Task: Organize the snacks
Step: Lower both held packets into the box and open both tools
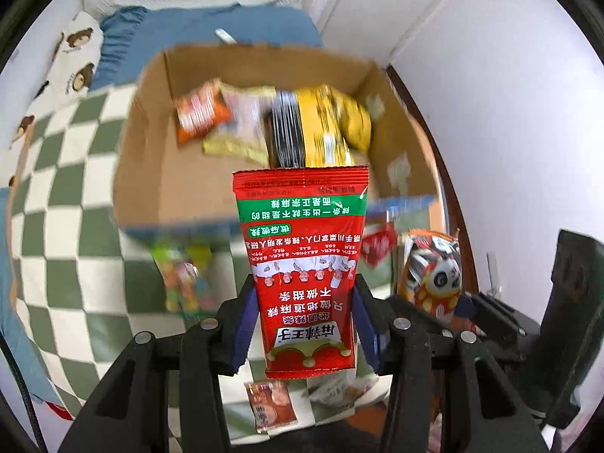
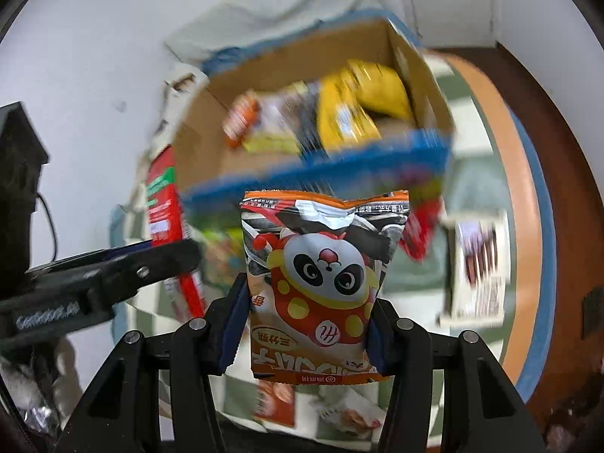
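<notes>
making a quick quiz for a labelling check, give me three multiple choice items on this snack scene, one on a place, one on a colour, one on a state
1. Where is the yellow bag?
A. inside the cardboard box
B. on the checkered cloth
C. in the right tool

2. What is the main colour of the packet in the left tool?
A. blue
B. red
C. yellow

3. What is the state of the right tool?
A. open and empty
B. shut on the panda packet
C. resting in the box

Answers:
1 A, it lies among other snacks between the box walls.
2 B, its wrapper is red with a green band.
3 B, both pads press the packet's sides and it is held up off the cloth.
</notes>
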Available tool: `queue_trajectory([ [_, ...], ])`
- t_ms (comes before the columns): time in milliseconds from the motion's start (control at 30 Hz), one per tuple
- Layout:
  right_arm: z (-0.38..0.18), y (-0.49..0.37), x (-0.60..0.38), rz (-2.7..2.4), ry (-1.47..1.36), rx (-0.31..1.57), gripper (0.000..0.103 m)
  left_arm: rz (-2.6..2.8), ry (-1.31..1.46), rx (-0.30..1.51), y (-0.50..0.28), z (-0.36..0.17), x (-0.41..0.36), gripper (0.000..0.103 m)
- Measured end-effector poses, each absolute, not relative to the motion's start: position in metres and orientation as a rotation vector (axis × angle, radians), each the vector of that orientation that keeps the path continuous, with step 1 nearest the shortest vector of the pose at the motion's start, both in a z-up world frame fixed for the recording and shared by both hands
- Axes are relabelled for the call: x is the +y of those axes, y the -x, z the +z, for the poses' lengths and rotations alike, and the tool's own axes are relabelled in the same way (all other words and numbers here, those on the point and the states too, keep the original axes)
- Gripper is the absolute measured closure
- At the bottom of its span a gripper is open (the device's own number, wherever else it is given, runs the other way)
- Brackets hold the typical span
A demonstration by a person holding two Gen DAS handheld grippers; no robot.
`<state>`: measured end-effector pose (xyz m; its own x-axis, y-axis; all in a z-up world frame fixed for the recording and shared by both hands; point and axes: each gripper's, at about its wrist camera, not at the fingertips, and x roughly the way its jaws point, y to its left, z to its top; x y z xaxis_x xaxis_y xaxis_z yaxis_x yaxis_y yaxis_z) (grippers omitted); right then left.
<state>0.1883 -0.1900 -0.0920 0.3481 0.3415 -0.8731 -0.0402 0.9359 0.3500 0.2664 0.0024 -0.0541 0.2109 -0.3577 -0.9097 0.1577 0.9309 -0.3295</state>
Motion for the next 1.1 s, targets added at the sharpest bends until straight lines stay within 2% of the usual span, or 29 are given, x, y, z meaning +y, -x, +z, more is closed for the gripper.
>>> queue_trajectory([
  [100, -0.068, -0.213, -0.182, 0.28, -0.281, 1.149, 0.047, -0.328, 0.192, 1.295, -0.302, -0.042, 0.012, 0.059],
  [333, -0.05, -0.302, -0.166, 0.298, -0.243, 1.129, 0.047, -0.238, 0.158, 1.379, -0.389, -0.071, 0.028, 0.059],
  [600, -0.107, -0.371, -0.137, 0.304, -0.257, 1.244, 0.047, -0.13, 0.082, 1.539, -0.439, -0.132, 0.039, 0.058],
  [933, -0.165, -0.384, -0.121, 0.339, -0.271, 1.374, 0.047, -0.118, 0.077, 1.621, -0.441, -0.166, 0.043, 0.056],
  [1033, -0.173, -0.388, -0.119, 0.356, -0.283, 1.412, 0.046, -0.115, 0.085, 1.634, -0.44, -0.169, 0.043, 0.05],
  [1067, -0.177, -0.39, -0.119, 0.363, -0.292, 1.426, 0.037, -0.111, 0.096, 1.636, -0.44, -0.17, 0.044, 0.047],
  [1100, -0.182, -0.392, -0.117, 0.371, -0.3, 1.449, 0.021, -0.11, 0.113, 1.636, -0.44, -0.171, 0.046, 0.038],
])
